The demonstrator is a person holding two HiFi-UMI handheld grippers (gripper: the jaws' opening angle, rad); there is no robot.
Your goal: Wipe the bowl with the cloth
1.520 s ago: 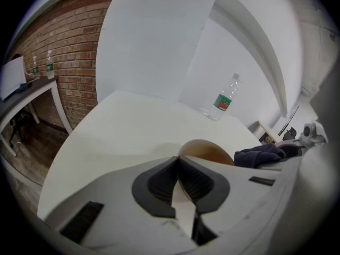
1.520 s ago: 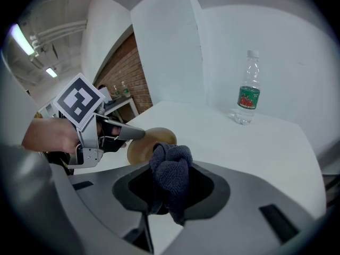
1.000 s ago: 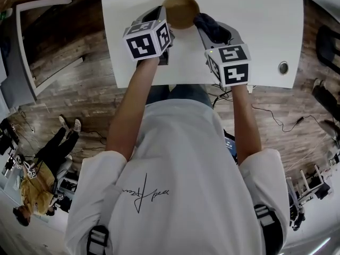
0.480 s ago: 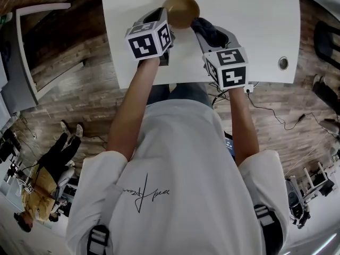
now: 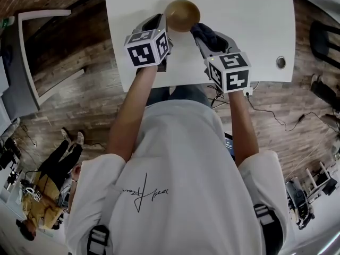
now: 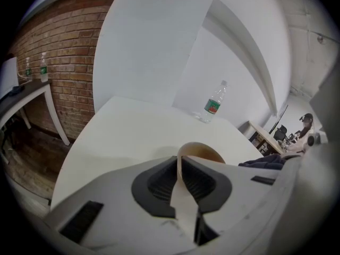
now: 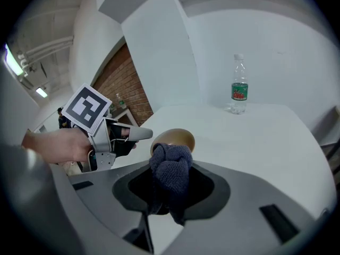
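Observation:
A brown wooden bowl (image 5: pixel 181 14) stands on the white table (image 5: pixel 249 25), straight ahead of me. My left gripper (image 5: pixel 164 21) is at its left rim. In the left gripper view the thin rim of the bowl (image 6: pixel 204 152) runs between the jaws of this left gripper (image 6: pixel 180 166). They have just been opening and stand slightly apart around the rim. My right gripper (image 5: pixel 204 33) is shut on a bunched dark blue cloth (image 5: pixel 210 36), just right of the bowl. The cloth (image 7: pixel 171 169) hangs before the bowl (image 7: pixel 175 137) in the right gripper view.
A clear water bottle (image 7: pixel 239 92) with a green label stands far back on the table, also seen as the bottle (image 6: pixel 213 102) from the left. A round cable hole (image 5: pixel 280 62) is at the table's right. A brick wall and a side table lie to the left.
The right gripper with the cloth has drawn slightly back toward me. The bowl and the left gripper keep their places.

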